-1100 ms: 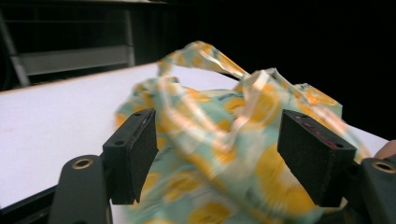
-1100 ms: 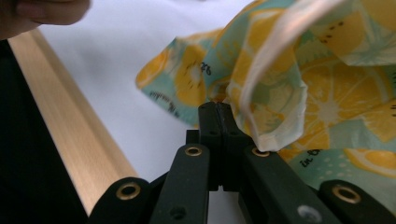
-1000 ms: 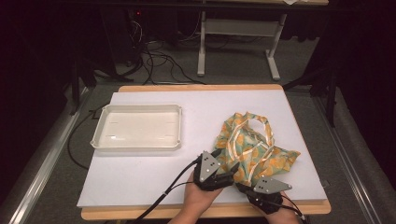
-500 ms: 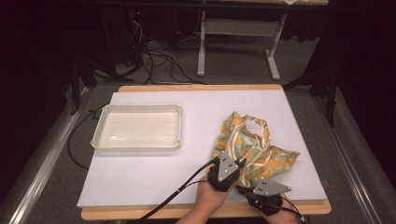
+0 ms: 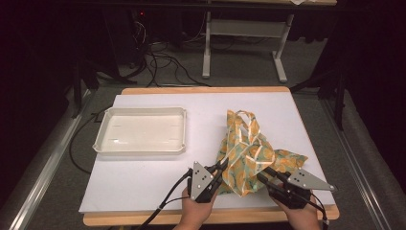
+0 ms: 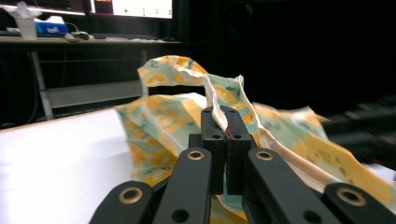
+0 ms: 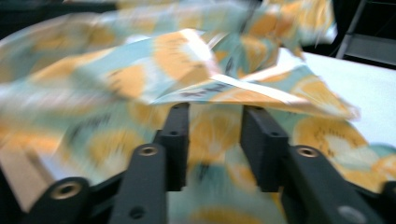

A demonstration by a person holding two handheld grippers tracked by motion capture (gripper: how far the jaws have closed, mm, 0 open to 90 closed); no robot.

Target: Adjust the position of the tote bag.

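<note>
Your left gripper (image 5: 221, 168) pinches an edge of the crumpled orange-and-teal patterned plastic bag (image 5: 249, 153), right of the white rectangular plastic tray (image 5: 140, 130), handles pointing away. Your right gripper (image 5: 265, 175) gapes at the bag.

Left gripper (image 5: 218, 168): black body, grey three-cornered plate on top with small dark holes, black cable trailing off its rear. Right gripper (image 5: 266, 175): same build, grey plate, black cable. Fingers (image 6: 213, 140): black rectangular blocks with small screw holes, carried on black link arms with brass-coloured pivot bushings. Hands bare.
</note>
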